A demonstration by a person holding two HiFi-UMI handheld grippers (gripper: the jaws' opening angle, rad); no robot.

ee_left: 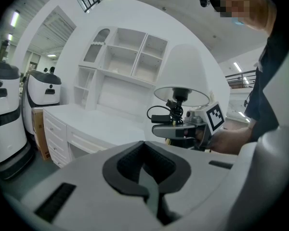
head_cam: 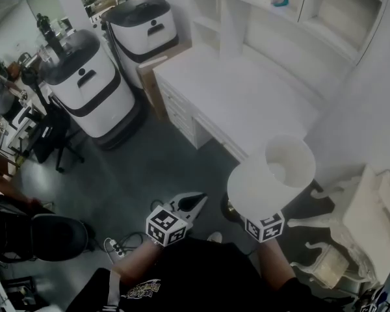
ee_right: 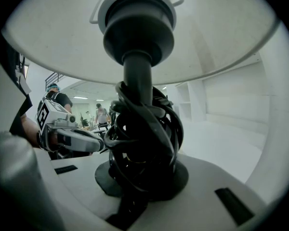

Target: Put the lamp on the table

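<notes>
The right tongs (ee_right: 139, 179) are clamped on the lamp (ee_right: 137, 81) at its stem, which is wound with black cord (ee_right: 144, 138). The lamp is held upright in the air, long axis vertical, shade (head_cam: 271, 177) on top. The white worktop (head_cam: 237, 99) lies ahead and somewhat left of it, not yet under the base. The left tongs (ee_left: 147, 174), jaws together on nothing, hover beside, so the right hand likely sets it down

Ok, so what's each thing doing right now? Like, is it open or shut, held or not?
lamp: upright, held up in the air, not yet on the table.
cord: wound round the lamp's stem.
right gripper: shut on the lamp's stem.
left gripper: shut, holding nothing.
drawers: all closed.
</notes>
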